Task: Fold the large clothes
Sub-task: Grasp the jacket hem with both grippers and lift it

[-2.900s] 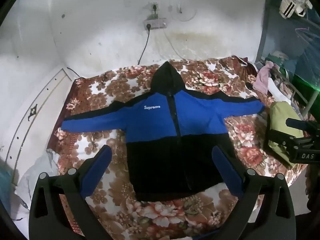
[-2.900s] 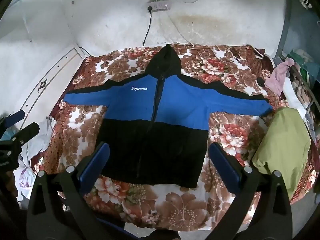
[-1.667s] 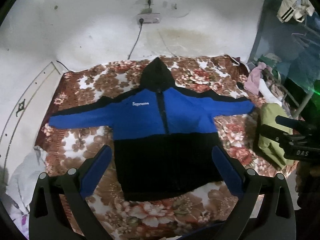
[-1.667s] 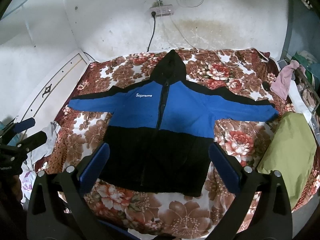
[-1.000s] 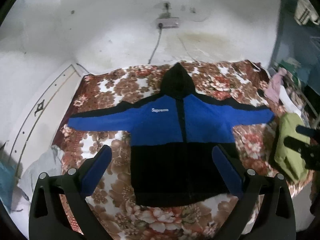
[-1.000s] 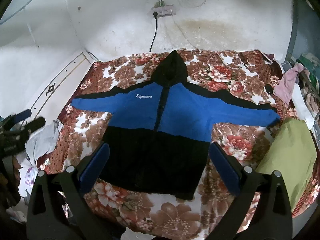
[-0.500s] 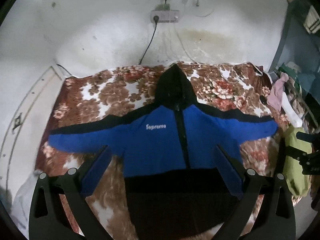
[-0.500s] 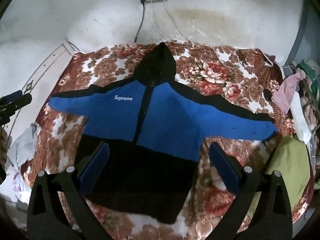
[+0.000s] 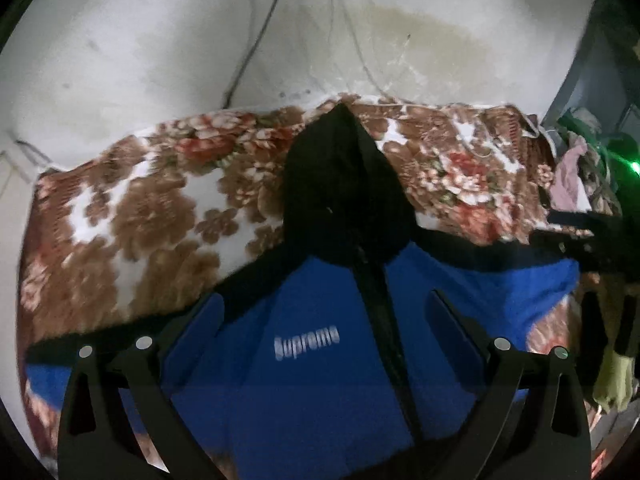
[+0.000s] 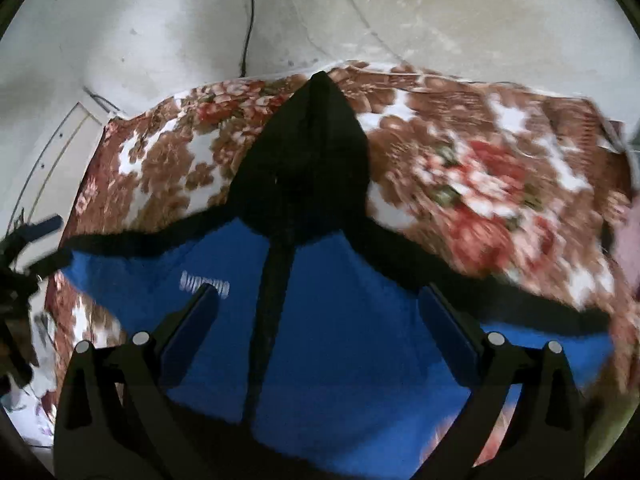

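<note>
Facing left wrist view: the left gripper (image 9: 324,316) was held wide open and empty above the jacket (image 9: 312,380), spread flat on the floral blanket (image 9: 132,220); hood (image 9: 344,184) at 12 o'clock.
Right wrist view: the right gripper (image 10: 318,310) was likewise spread wide, nothing held, over the chest.
Handling: soft and limp, judged bulky; sleeve (image 10: 544,340) ends at 3 and 9 o'clock were judged the best holds.

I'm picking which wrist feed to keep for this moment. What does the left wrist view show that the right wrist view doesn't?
Left wrist only: the right gripper at the right edge, a green light, a pink cloth and a yellow-green garment.

Right wrist only: the left gripper at the left edge, and pale cloth beside the bed.

Both: the blue and black hooded jacket spread flat on the floral blanket, its black hood toward the wall, each camera's own fingers open above it, and a cable.
</note>
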The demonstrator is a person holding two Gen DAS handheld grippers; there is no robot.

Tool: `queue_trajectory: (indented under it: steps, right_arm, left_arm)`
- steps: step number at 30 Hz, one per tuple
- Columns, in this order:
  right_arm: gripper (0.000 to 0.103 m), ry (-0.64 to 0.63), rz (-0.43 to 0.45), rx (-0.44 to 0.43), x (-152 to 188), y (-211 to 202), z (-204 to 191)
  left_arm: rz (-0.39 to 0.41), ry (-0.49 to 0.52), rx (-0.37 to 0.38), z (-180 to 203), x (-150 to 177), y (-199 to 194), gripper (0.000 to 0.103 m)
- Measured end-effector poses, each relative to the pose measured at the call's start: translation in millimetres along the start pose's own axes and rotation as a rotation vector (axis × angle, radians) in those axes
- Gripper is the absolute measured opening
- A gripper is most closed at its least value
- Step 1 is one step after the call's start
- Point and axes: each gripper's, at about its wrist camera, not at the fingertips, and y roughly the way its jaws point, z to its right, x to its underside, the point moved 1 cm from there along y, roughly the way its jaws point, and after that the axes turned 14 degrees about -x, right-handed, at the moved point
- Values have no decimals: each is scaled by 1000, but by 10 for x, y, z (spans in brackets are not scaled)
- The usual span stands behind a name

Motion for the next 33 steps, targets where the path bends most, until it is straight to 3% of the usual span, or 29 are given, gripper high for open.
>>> queue_trajectory:
  steps: [5, 8, 9, 11, 14, 16, 19, 20, 21, 23, 24, 25, 26, 27, 33]
  right_arm:
    - [98, -30, -67, 21, -662, 1008, 641]
    - [98, 9, -43, -7, -1030, 1519, 1002]
    - [94, 15, -46, -8, -1114, 1636, 1054]
    - [89, 39, -57, -30, -1275, 1863, 1166]
    - [90, 83, -76, -121, -1497, 2185, 1242]
    - [92, 52, -86, -105, -1568, 2326, 1227]
    - [91, 33, -113, -99, -1645, 2532, 1269]
    - [83, 40, -116, -117, -1666, 2577, 1300]
    - [75, 37, -130, -125, -1658, 2607, 1305]
    - [63, -14, -174, -127, -1624, 2678, 1290]
    - [48, -44, -181, -104, -1615, 2678, 1290]
    - [38, -59, -184, -102, -1609, 2667, 1286]
    - [22, -69, -181, -103, -1602, 2641, 1289]
    - [15, -74, -165, -82, -1588, 2570, 1284]
    - [13, -286, 30, 11, -1348, 1671, 802]
  left_arm:
    - [-18, 0, 43, -43, -584, 1082, 98]
    - [-2, 19, 44, -35, -916, 1657, 98]
    - [-4, 27, 53, -31, -997, 1829, 97]
    - [-7, 73, 43, 23, -1213, 2260, 87]
    - [-50, 63, 91, 45, -1490, 2840, 83]
    - [-33, 57, 120, 72, -1643, 3020, 85]
    - [-80, 37, 175, 151, -1835, 3303, 83]
    - [-106, 59, 167, 207, -1865, 3405, 78]
    - [-129, 76, 171, 254, -1872, 3472, 75]
    - [-209, 110, 218, 365, -1840, 3627, 47]
    - [-213, 132, 212, 419, -1819, 3643, 40]
    - [-206, 150, 202, 461, -1795, 3639, 20]
    - [-198, 159, 197, 498, -1777, 3602, 9]
    - [-172, 163, 187, 513, -1773, 3540, 8]
    - [32, 163, 194, 410, -1716, 2685, 6]
